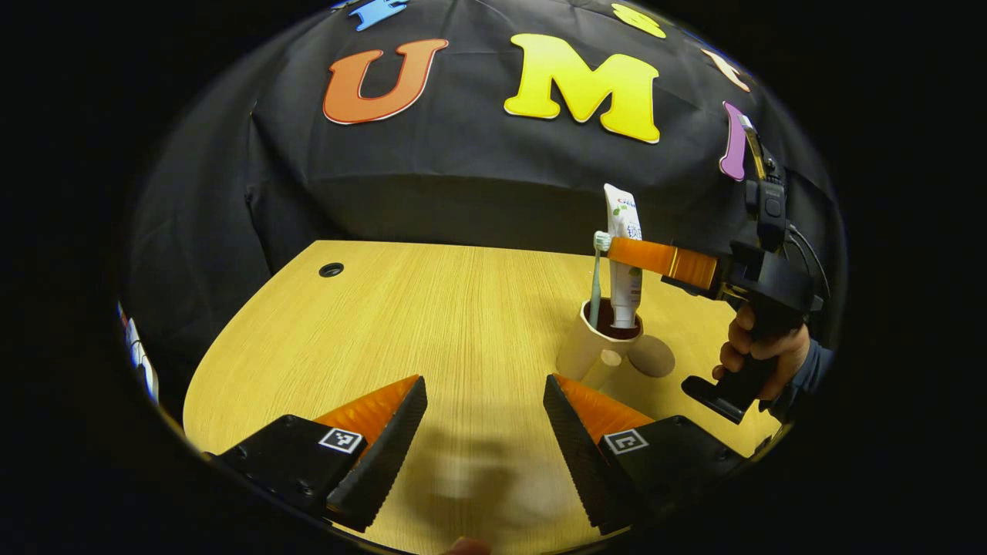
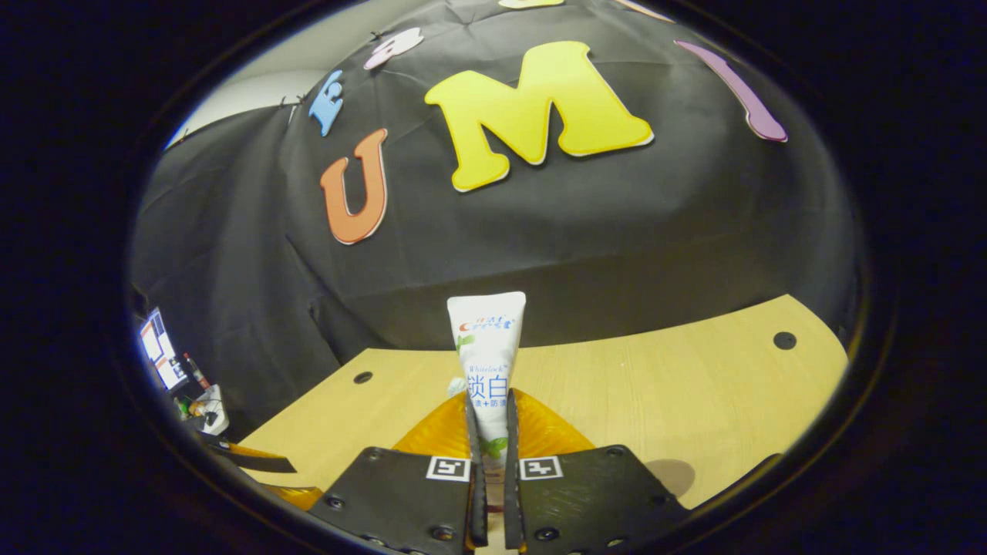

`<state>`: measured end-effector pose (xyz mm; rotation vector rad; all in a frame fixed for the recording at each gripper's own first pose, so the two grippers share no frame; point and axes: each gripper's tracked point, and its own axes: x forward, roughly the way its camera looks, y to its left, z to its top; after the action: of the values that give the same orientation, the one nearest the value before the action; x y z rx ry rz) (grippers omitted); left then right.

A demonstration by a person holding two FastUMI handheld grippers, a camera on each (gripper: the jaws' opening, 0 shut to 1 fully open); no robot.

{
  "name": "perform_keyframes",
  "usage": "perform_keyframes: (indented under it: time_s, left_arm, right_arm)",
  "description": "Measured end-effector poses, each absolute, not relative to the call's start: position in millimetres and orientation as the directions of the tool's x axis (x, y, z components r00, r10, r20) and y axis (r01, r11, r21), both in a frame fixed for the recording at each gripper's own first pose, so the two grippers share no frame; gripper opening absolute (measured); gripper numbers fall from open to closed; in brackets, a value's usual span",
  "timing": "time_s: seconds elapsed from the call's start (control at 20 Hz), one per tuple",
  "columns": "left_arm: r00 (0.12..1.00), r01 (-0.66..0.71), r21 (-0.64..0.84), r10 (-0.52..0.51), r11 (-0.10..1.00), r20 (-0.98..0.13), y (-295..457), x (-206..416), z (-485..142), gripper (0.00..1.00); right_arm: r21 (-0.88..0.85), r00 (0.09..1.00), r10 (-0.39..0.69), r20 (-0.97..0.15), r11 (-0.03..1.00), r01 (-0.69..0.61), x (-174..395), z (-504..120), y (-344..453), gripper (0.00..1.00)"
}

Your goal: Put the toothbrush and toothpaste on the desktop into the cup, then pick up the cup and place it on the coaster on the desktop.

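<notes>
A cream cup (image 1: 587,348) stands on the wooden desktop (image 1: 432,324), right of centre. A green toothbrush (image 1: 596,277) stands in it, head up. The white toothpaste tube (image 1: 623,223) is upright with its lower end inside the cup's mouth. My right gripper (image 1: 626,253) reaches in from the right, held by a hand (image 1: 759,347), and is shut on the tube's middle. In the right gripper view the tube (image 2: 488,347) rises between the two fingers of my right gripper (image 2: 491,432). My left gripper (image 1: 482,428) is open low over the desk, left of and nearer than the cup, holding nothing. A round brown coaster (image 1: 654,356) lies just right of the cup.
The desk has a cable hole (image 1: 331,270) at the far left and another (image 2: 784,340) near the right edge. The black cloth wall (image 1: 463,193) stands close behind the desk. A screen and small clutter (image 2: 173,370) sit beyond the desk's left end.
</notes>
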<state>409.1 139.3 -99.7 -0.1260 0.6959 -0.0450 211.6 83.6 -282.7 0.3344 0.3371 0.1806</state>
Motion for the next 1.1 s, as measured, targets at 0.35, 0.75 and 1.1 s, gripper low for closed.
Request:
perform_keyframes:
  time_s: [0.35,0.75,1.1]
  left_arm:
    - [0.742,-0.020,-0.137,-0.077,0.990,-0.666,142,400,-109,0.97]
    - [0.738,-0.009,-0.129,-0.080,0.992,-0.670,139,397,-115,0.97]
    - [0.742,0.005,-0.133,-0.093,0.991,-0.664,129,393,-113,0.97]
  right_arm:
    - [0.286,0.920,0.214,-0.328,0.951,-0.119,208,-303,92,0.10]
    - [0.225,0.914,0.175,-0.366,0.970,-0.096,200,-318,90,0.16]
    - [0.244,0.870,0.199,-0.451,0.965,-0.094,181,-323,85,0.26]
